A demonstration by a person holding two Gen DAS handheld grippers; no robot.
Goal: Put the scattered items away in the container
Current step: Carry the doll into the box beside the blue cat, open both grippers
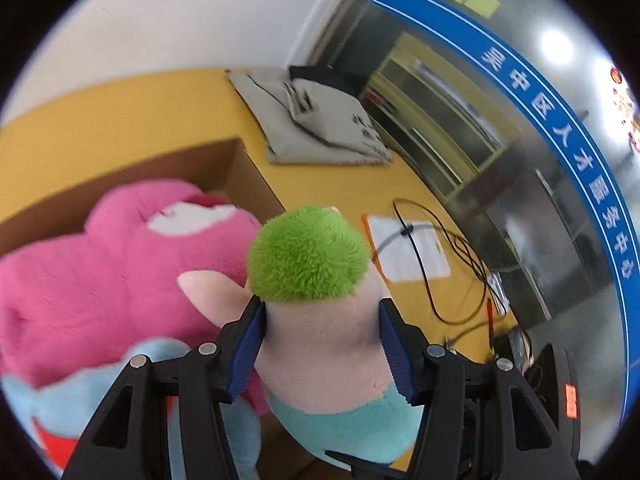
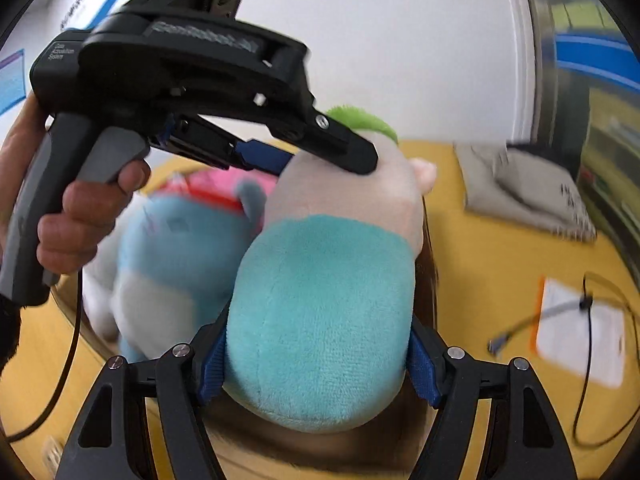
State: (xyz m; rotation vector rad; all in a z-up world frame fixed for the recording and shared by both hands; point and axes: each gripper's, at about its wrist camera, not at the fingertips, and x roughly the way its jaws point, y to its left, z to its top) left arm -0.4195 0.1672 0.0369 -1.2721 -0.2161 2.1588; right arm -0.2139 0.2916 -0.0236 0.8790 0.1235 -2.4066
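Both tongs clamp the green-haired plush (image 1: 320,312): left tongs (image 1: 322,344) on its pale upper body, right tongs (image 2: 320,364) on its teal base. It hangs at the cardboard box's (image 1: 236,176) right edge, against the pink plush (image 1: 100,280); bare yellow worktop (image 1: 340,184) lies beyond that edge.

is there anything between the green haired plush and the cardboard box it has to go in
Yes. The big pink plush toy and light blue plush toy already fill the brown cardboard box directly beside the green-haired plush doll, gripped by both the left gripper and right gripper.
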